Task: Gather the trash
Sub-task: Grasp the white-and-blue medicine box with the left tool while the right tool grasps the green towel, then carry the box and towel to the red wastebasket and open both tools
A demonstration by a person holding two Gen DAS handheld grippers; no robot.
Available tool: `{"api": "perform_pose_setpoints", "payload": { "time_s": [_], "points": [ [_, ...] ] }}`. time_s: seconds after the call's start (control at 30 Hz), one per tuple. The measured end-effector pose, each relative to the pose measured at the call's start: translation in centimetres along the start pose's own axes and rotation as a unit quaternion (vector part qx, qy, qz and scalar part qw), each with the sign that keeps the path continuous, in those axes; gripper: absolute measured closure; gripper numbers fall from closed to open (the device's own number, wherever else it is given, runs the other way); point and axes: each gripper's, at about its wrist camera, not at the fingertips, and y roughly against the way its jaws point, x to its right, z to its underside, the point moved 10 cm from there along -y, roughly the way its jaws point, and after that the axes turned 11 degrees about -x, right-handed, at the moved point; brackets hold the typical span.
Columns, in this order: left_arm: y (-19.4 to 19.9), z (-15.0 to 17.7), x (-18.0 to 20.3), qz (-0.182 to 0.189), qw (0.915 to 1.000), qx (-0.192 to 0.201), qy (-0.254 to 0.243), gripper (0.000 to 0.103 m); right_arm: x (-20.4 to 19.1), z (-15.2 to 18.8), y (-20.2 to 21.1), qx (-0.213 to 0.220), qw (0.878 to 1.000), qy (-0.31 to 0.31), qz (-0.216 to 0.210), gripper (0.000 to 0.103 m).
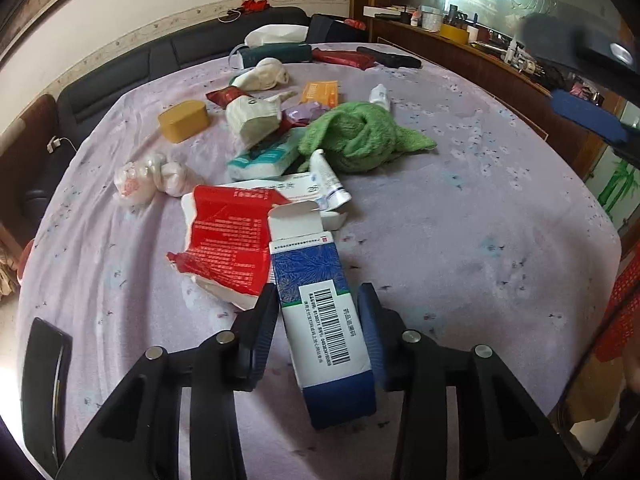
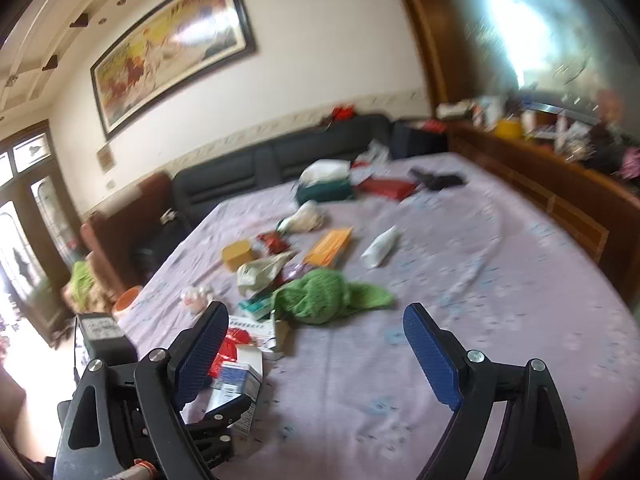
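A blue-and-white carton [image 1: 320,320] with a barcode and an open top flap lies on the lilac tablecloth [image 1: 460,220]. My left gripper [image 1: 319,292] is shut on it, one blue pad against each long side. The right wrist view shows the same carton [image 2: 236,384] at lower left, in the left gripper. Just beyond it lie a torn red wrapper [image 1: 228,236] and a white tube [image 1: 330,180]. My right gripper [image 2: 316,310] hovers over the near part of the table, open, with nothing between its fingers.
Mid-table clutter: a green towel [image 1: 360,136], a knotted plastic bag [image 1: 148,178], a yellow box [image 1: 184,120], a tissue pack [image 1: 264,158], an orange packet [image 1: 320,92], a white bottle [image 1: 380,96]. A black phone [image 1: 44,380] lies near the left edge. A dark sofa [image 1: 120,76] stands behind and a wooden sideboard [image 1: 460,60] on the right.
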Motion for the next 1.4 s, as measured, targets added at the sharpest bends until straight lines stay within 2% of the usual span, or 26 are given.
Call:
{"api": "perform_pose_setpoints", "payload": {
  "time_s": [0.17,0.23,0.47,0.5,0.57,0.63,0.77,0.83,1.17,1.4],
  "points": [
    [1.4,-0.2,-1.7,0.033,0.9989,0.031,0.012,0.065,-1.0,-1.7,-6.3,-0.052,0.998,0.003,-0.046,0.011],
    [2.2,-0.4,-2.5,0.049,0.9974,0.043,0.029,0.065,-1.6,-2.1,-9.1,-0.071,0.996,0.007,-0.051,0.011],
    [3.6,-1.6,-5.3,0.056,0.9943,0.063,0.066,0.066,0.2,-2.2,-18.1,-0.149,0.989,-0.008,0.009,0.012],
    [3.7,-1.6,-5.6,0.057,0.9938,0.066,0.069,0.066,0.4,-1.8,-19.0,-0.160,0.987,-0.010,0.016,0.014],
    [3.8,-1.5,-6.2,0.057,0.9935,0.065,0.075,0.066,0.4,-1.1,-19.8,-0.175,0.984,-0.021,-0.003,0.030],
    [4.0,-1.3,-6.5,0.063,0.9928,0.063,0.081,0.066,0.2,-0.4,-20.0,-0.177,0.984,-0.028,-0.008,0.037],
    [4.4,-1.1,-6.5,0.066,0.9922,0.066,0.083,0.066,0.2,-0.4,-18.2,-0.156,0.987,-0.044,-0.011,0.055],
    [4.8,-1.0,-6.2,0.064,0.9924,0.069,0.079,0.066,0.4,-0.4,-16.6,-0.141,0.988,-0.053,-0.014,0.057],
    [7.9,-0.7,-2.7,0.083,0.9911,0.084,0.061,0.066,1.5,-1.0,-4.0,-0.031,0.997,-0.073,-0.009,0.059],
    [10.5,-0.8,1.0,0.097,0.9894,0.101,0.038,0.066,2.2,-1.0,4.7,0.042,0.996,-0.076,-0.002,0.059]
  ]
}}
